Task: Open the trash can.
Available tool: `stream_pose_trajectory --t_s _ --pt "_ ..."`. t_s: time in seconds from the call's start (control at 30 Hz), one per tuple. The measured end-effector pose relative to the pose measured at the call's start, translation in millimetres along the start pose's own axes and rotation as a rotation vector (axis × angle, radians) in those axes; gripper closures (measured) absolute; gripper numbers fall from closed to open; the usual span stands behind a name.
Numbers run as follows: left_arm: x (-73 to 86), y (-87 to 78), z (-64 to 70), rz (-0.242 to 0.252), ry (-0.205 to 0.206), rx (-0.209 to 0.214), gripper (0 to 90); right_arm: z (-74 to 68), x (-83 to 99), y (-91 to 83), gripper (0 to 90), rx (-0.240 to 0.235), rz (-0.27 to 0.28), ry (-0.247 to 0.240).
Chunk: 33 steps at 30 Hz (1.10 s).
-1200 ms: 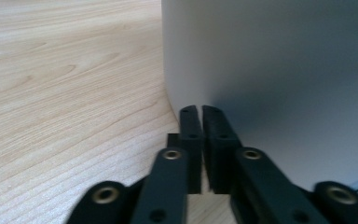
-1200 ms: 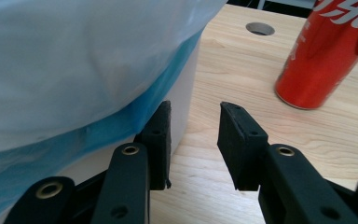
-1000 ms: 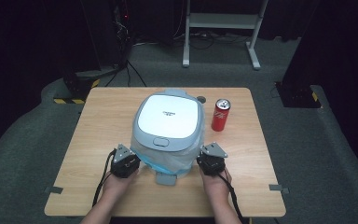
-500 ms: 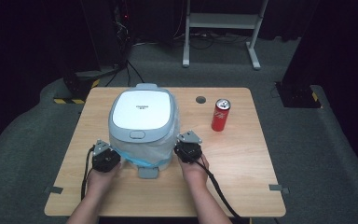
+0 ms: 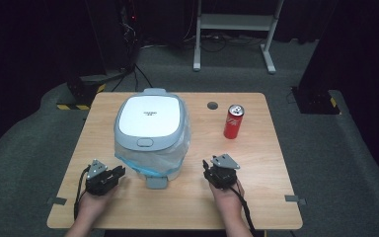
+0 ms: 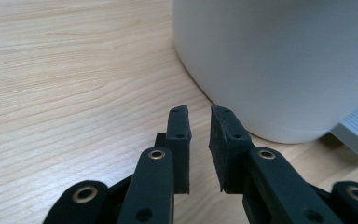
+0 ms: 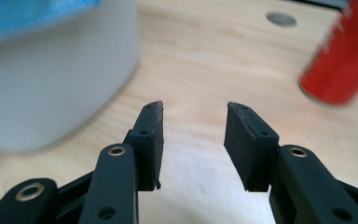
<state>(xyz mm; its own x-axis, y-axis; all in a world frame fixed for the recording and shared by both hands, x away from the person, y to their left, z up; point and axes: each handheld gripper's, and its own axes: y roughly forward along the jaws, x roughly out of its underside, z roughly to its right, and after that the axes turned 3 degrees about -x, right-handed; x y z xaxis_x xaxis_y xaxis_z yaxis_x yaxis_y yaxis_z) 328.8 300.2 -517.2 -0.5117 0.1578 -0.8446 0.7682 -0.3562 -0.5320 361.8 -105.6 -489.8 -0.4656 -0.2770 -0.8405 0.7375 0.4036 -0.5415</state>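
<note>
A white rice cooker with a grey-blue lid stands left of the table's middle, wrapped in a clear plastic bag with a blue rim. My left gripper lies on the table just left of the cooker's base, apart from it. In the left gripper view the left gripper is open by a narrow gap, empty, beside the cooker's white wall. My right gripper rests right of the cooker. In the right gripper view this gripper is open wider, with nothing between its jaws.
A red drink can stands upright at the right rear, blurred as the red can in the right gripper view. A round cable hole lies behind it. The wooden table has bare room at right and front. Dark floor and stands surround it.
The cooker slid left with both grippers against its sides. Both grippers have now drawn back from it, the right one moving rightward, and they sit apart from the cooker.
</note>
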Motion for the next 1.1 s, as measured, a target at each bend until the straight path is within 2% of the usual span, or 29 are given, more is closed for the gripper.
stream_pose_trajectory --t_s 0.1,0.2,0.23,0.27,0.33,0.37,0.47,0.57,0.63,0.67,0.8,0.93,1.03,1.1 --pt "-3.5 3.5 7.6 0.006 -0.018 0.018 77.0 -0.6 8.8 -1.8 57.5 -0.016 -0.016 0.003" --pt "-6.9 5.3 11.5 0.012 -0.024 0.039 77.5 -16.4 8.8 4.3 61.0 -0.077 -0.030 -0.020" --pt "-10.4 6.6 17.9 0.012 -0.019 0.066 78.6 -24.5 6.8 6.6 62.0 -0.106 -0.024 -0.029" --pt "-10.9 6.7 19.5 0.011 -0.014 0.071 79.8 -31.2 4.6 8.5 62.4 -0.124 -0.025 -0.040" --pt "-10.6 6.3 22.2 0.010 -0.015 0.063 82.0 -35.3 2.8 10.0 62.9 -0.137 -0.023 -0.056" --pt "-8.8 4.8 23.0 0.009 -0.032 0.078 82.6 -47.4 -1.7 11.7 63.4 -0.163 -0.022 -0.075" --pt "-6.6 0.5 25.8 0.009 -0.033 0.103 80.0 -55.8 -3.0 11.6 63.1 -0.179 -0.023 -0.094" --pt "-5.4 -6.7 30.3 0.023 -0.018 0.105 78.1 -58.6 -0.7 8.6 61.9 -0.194 -0.023 -0.094" --pt "-7.0 -7.0 34.1 0.038 0.000 0.124 75.3 -60.5 -0.3 7.1 59.2 -0.209 -0.013 -0.101" --pt "-7.7 -6.5 36.6 0.045 0.014 0.114 74.2 -61.6 -0.3 6.7 57.3 -0.215 -0.010 -0.101" --pt "-9.1 -6.9 38.7 0.048 0.009 0.114 63.2 -67.5 -1.7 7.9 47.5 -0.239 0.009 -0.087" --pt "-10.2 -8.6 42.0 0.059 0.016 0.107 61.3 -72.4 -3.3 9.3 43.0 -0.251 0.024 -0.085" --pt "-11.4 -7.0 42.5 0.059 0.023 0.104 61.0 -74.4 -5.7 11.1 43.0 -0.242 0.027 -0.094" --pt "-11.7 -6.6 42.4 0.060 0.024 0.104 61.2 -74.4 -7.0 11.9 43.4 -0.254 0.032 -0.085"
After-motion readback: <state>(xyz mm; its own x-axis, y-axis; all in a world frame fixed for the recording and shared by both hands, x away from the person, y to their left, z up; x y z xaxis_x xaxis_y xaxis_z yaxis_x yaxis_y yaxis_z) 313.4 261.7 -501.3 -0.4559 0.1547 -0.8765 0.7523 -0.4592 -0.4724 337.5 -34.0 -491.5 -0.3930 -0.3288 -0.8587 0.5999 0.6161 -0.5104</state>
